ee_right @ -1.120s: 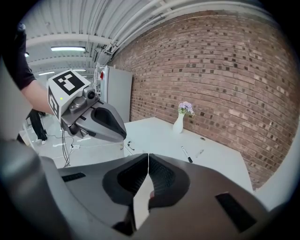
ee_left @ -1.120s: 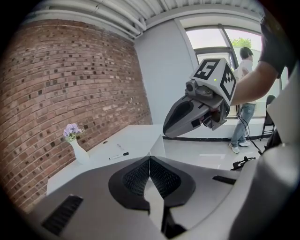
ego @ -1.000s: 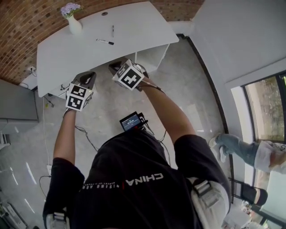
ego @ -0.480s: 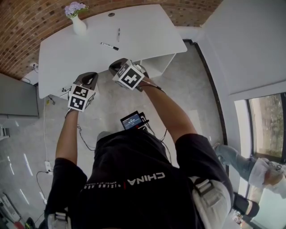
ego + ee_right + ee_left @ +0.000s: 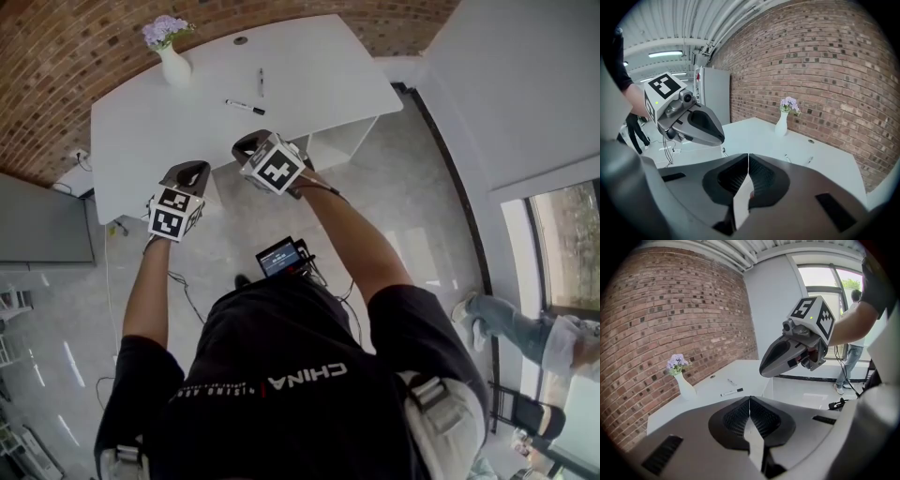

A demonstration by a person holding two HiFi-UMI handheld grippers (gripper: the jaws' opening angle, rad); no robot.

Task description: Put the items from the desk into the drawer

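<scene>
Left gripper (image 5: 192, 172) and right gripper (image 5: 246, 145): jaws closed, both empty, held just off the desk (image 5: 309, 84) near edge. Marker (image 5: 245, 107) and what looks like a pen (image 5: 261, 82) lie mid-desk; vase (image 5: 174, 66) at its far-left corner.

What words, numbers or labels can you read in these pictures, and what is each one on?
"CHINA": on the back of the shirt, upside down in the head view.
Smaller line next to it on the shirt: too small to read.
Screen at the person's waist: lit, too small to read.
Left gripper and right gripper: square marker patterns only, no words.
</scene>
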